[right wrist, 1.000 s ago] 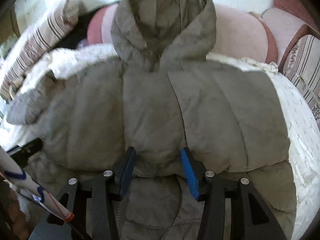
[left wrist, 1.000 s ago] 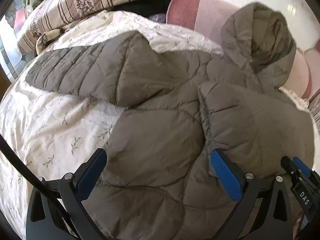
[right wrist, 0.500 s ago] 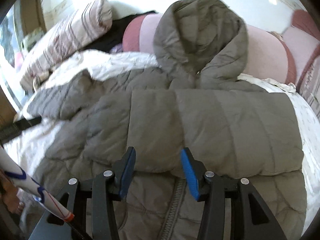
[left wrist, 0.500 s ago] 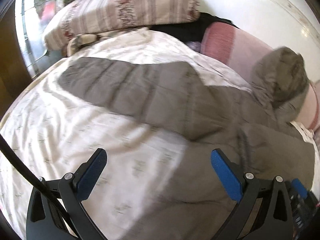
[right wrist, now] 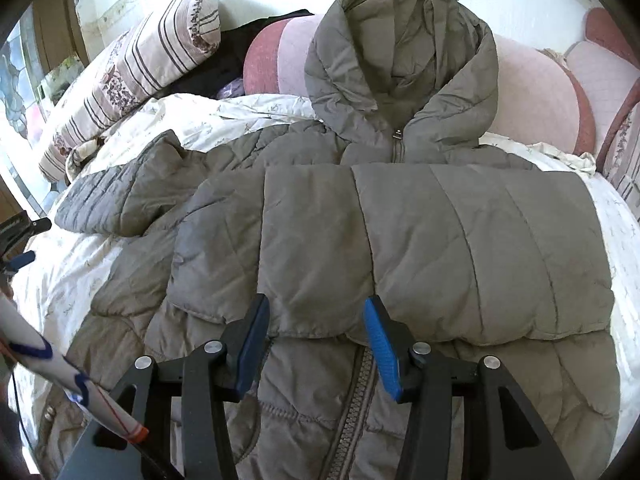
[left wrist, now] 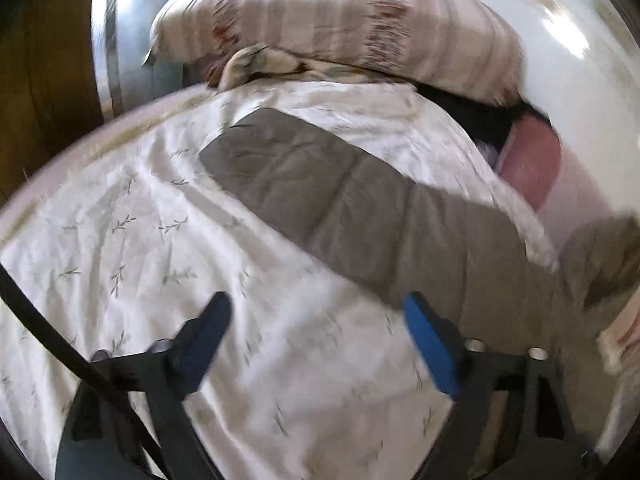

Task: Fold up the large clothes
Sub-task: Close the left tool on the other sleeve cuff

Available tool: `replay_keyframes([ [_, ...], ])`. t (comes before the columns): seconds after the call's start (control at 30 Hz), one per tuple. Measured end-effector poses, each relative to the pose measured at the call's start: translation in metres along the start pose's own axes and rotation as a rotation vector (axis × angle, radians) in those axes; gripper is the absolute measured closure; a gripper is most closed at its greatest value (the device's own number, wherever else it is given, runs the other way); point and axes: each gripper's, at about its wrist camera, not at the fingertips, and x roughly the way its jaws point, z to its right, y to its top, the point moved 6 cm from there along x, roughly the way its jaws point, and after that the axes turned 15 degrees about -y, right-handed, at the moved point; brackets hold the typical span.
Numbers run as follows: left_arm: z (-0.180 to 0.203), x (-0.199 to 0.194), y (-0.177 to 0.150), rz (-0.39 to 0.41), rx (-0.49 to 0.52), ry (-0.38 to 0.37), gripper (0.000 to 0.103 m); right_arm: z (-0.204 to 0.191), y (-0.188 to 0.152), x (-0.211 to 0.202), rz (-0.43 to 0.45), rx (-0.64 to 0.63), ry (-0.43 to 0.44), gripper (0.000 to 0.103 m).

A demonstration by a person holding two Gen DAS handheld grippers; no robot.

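A grey quilted hooded jacket (right wrist: 400,240) lies front up on a bed. Its right sleeve is folded across the chest. Its hood (right wrist: 400,64) rests against the pink cushions. Its left sleeve (left wrist: 340,196) stretches out flat over the white sheet, and also shows in the right wrist view (right wrist: 120,196). My left gripper (left wrist: 316,336) is open and empty above the sheet, just short of that sleeve. My right gripper (right wrist: 316,328) is open and empty above the folded sleeve's lower edge, over the zipper (right wrist: 356,400).
A white leaf-print sheet (left wrist: 160,260) covers the bed. A striped pillow (left wrist: 340,28) lies at the far left corner, with dark clothing (right wrist: 240,52) beside it. Pink cushions (right wrist: 532,96) line the headboard. A wooden frame (left wrist: 48,72) stands at the left.
My left gripper has swung left off the jacket body toward the outstretched sleeve. My right gripper has pulled back a little from the jacket.
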Motion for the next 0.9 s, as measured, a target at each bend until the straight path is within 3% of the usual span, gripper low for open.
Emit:
replay_keyframes([
  [0.13, -0.049, 0.008, 0.036, 0.026, -0.202, -0.086, 0.037, 0.001, 0.004, -0.003, 0.026, 0.001, 0.012, 0.050],
  [0.3, -0.082, 0.021, 0.062, 0.068, -0.324, -0.154, 0.053, 0.003, 0.006, -0.003, 0.038, 0.011, 0.023, 0.050],
  [0.37, -0.085, 0.032, 0.067, 0.061, -0.341, -0.180, 0.055, 0.004, 0.007, -0.001, 0.040, 0.019, 0.021, 0.050],
  [0.63, -0.108, 0.061, 0.069, 0.071, -0.424, -0.162, 0.058, 0.004, 0.004, 0.006, 0.025, 0.018, 0.013, 0.050],
  [0.8, -0.112, 0.077, 0.083, 0.141, -0.441, -0.191, 0.058, 0.005, 0.003, 0.007, 0.025, 0.027, 0.015, 0.050],
  [0.87, -0.113, 0.081, 0.087, 0.151, -0.423, -0.153, 0.081, 0.007, 0.004, 0.007, 0.025, 0.031, 0.013, 0.050],
  [0.9, -0.112, 0.083, 0.087, 0.140, -0.417, -0.145, 0.087, 0.009, 0.005, 0.006, 0.027, 0.038, 0.010, 0.050],
])
